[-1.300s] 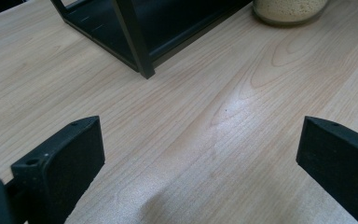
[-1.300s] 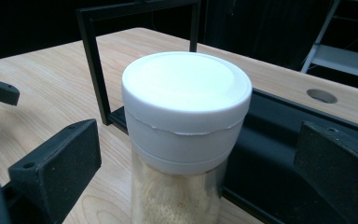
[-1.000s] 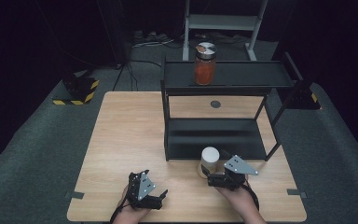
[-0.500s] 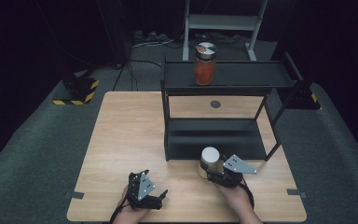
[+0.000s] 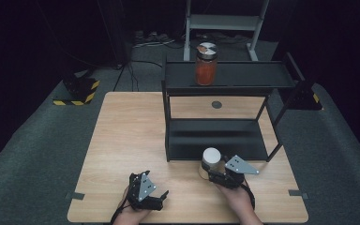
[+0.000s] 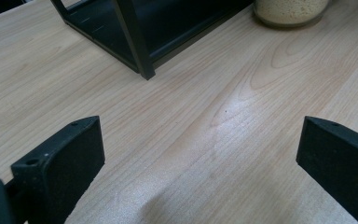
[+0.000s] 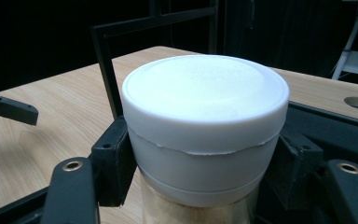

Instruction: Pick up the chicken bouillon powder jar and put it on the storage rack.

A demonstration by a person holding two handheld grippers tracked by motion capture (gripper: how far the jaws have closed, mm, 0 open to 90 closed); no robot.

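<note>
From the high view I see my right gripper (image 5: 219, 171) at the near right of the table (image 5: 122, 140), pinching a white-lidded jar (image 5: 211, 160) that stands just in front of the black rack (image 5: 215, 140). The rack's lower shelf lies directly behind the jar. On the top shelf stands a red jar (image 5: 206, 64), well apart. My left gripper (image 5: 152, 196) rests near the table's front edge, away from both jars. A round hole (image 5: 216, 104) sits in the tabletop behind the rack.

In the left gripper view my jaws stand spread wide with bare wood between them. The rack's corner post (image 6: 135, 42) rises ahead, and the jar's base (image 6: 291, 11) at the top right shows pale grainy contents.

In the right gripper view my jaws have just been closing, and their pads (image 7: 114, 163) now press the lid (image 7: 205, 116) from both sides. Beige grains show through the glass below.
</note>
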